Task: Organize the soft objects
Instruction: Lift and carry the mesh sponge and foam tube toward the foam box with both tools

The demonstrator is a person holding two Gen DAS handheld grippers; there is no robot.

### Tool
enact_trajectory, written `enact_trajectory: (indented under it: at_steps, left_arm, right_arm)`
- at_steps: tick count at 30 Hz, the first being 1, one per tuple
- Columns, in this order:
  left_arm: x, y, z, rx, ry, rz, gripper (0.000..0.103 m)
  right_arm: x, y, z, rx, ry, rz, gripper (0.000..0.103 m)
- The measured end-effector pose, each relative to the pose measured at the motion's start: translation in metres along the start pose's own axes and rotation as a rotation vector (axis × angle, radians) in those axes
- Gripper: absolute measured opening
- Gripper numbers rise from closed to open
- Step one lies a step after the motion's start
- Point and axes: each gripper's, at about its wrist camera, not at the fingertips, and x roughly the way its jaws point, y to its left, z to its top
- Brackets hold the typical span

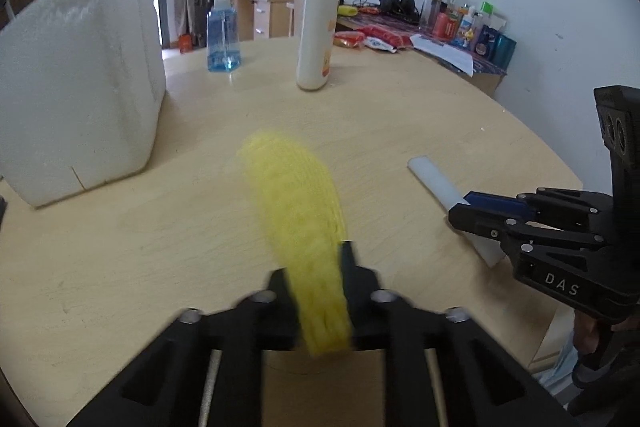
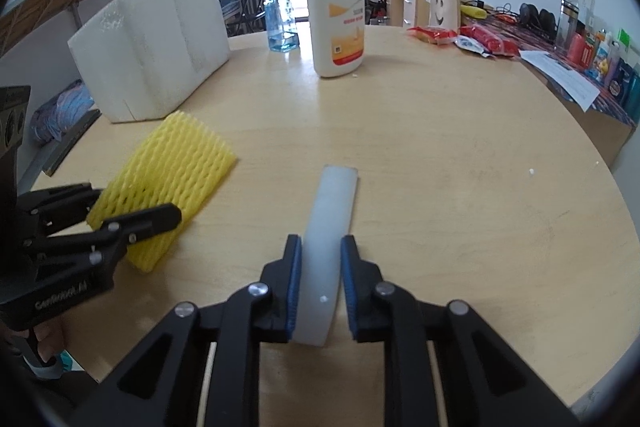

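A yellow foam net sleeve (image 1: 298,215) is held edge-on between my left gripper's (image 1: 316,267) fingers; it is blurred in the left wrist view. In the right wrist view the sleeve (image 2: 172,163) sits low over the table with the left gripper (image 2: 136,215) shut on its near end. A white foam strip (image 2: 332,227) lies along the table between my right gripper's (image 2: 320,247) blue pads (image 2: 294,279), which close on its near part. The strip (image 1: 436,183) and right gripper (image 1: 464,215) also show at the right of the left wrist view.
A white styrofoam box (image 1: 80,87) stands at the left on the round wooden table (image 1: 400,115). A white lotion pump bottle (image 1: 318,27) and a blue spray bottle (image 1: 223,35) stand at the far side. A cluttered side table (image 1: 440,39) is behind.
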Motion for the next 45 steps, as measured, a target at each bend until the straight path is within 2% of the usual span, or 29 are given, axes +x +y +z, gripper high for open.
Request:
enact_trajectory:
  at_steps: [2, 17, 33, 45]
  left_arm:
    - [-0.004, -0.004, 0.001, 0.022, -0.026, 0.026, 0.011]
    - [-0.033, -0.009, 0.005, 0.052, -0.117, 0.047, 0.011]
    - [-0.078, -0.016, -0.003, 0.075, -0.219, 0.091, 0.011]
    - [-0.107, -0.012, -0.007, 0.063, -0.282, 0.136, 0.011]
  right_arm:
    - [-0.002, -0.002, 0.000, 0.009, -0.007, 0.010, 0.021]
    - [-0.036, -0.004, 0.005, 0.032, -0.102, 0.010, 0.021]
    - [-0.074, 0.009, 0.006, 0.009, -0.206, 0.012, 0.021]
    - [-0.092, 0.027, 0.012, -0.028, -0.258, 0.045, 0.021]
